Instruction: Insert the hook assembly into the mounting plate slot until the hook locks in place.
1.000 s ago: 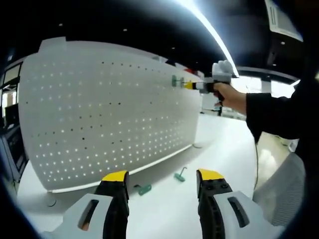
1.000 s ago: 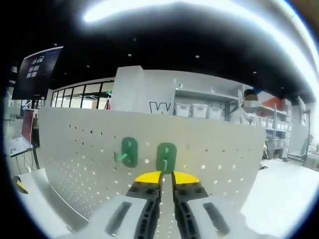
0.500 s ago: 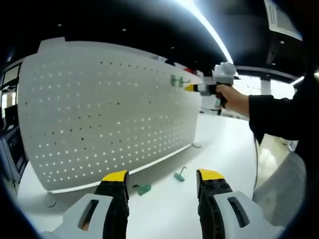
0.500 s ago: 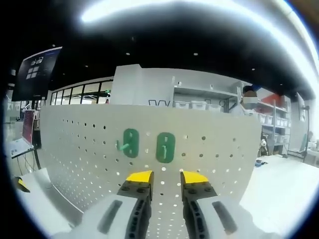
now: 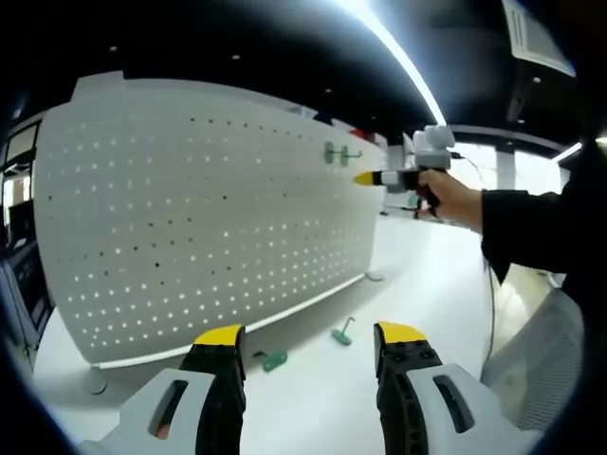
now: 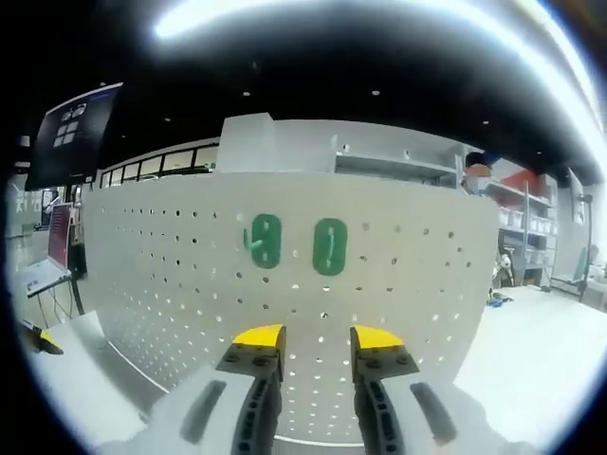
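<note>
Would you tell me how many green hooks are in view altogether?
4: two mounted side by side high on the pegboard, left hook and right hook; two lying on the table, hook and hook.

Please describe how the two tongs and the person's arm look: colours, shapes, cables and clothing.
The left tongs have two black jaws with yellow tips, set in light grey housings with dark slots. The right tongs look the same. In the left gripper view, the right tool shows a yellow tip, a dark middle part and a white top box, with a thin dark cable hanging behind it. The person's sleeve is black.
</note>
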`<state>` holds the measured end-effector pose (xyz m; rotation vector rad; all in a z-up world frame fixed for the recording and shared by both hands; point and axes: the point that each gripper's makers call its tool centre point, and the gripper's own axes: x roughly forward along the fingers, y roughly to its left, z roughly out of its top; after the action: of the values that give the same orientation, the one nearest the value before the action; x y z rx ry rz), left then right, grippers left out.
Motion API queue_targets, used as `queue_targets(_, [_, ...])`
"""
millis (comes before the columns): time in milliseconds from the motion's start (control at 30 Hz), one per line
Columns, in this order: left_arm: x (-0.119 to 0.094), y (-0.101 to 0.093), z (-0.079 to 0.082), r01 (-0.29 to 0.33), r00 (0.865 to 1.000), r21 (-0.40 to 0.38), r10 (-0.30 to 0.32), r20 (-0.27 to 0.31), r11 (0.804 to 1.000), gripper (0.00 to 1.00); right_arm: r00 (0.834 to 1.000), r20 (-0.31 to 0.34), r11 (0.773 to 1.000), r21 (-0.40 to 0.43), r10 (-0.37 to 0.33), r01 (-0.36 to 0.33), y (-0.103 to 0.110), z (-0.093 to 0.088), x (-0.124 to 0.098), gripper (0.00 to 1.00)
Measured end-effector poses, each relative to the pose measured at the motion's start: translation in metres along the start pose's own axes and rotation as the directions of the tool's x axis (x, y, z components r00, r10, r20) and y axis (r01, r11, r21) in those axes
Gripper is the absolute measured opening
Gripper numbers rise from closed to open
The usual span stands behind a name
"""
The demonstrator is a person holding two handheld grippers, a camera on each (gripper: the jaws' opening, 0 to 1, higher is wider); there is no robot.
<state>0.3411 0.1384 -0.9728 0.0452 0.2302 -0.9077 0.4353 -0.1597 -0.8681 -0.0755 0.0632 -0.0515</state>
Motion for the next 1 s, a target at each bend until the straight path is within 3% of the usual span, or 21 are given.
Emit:
queue_targets(633, [0.001, -0.002, 0.001, 0.007, 1.000, 0.009, -0.007, 0.001, 1.000, 0.55, 0.983, -0.151, 0.994, 0.015, 0.106, -0.105, 0.046, -0.072, -0.017, 0.25])
queue_targets(1000, [0.001, -0.004, 0.002, 0.011, 1.000, 0.014, -0.011, 0.001, 1.000, 0.55, 0.939, -0.280, 0.980, 0.046, 0.198, -0.193, 0.080, -0.117, -0.024, 0.26])
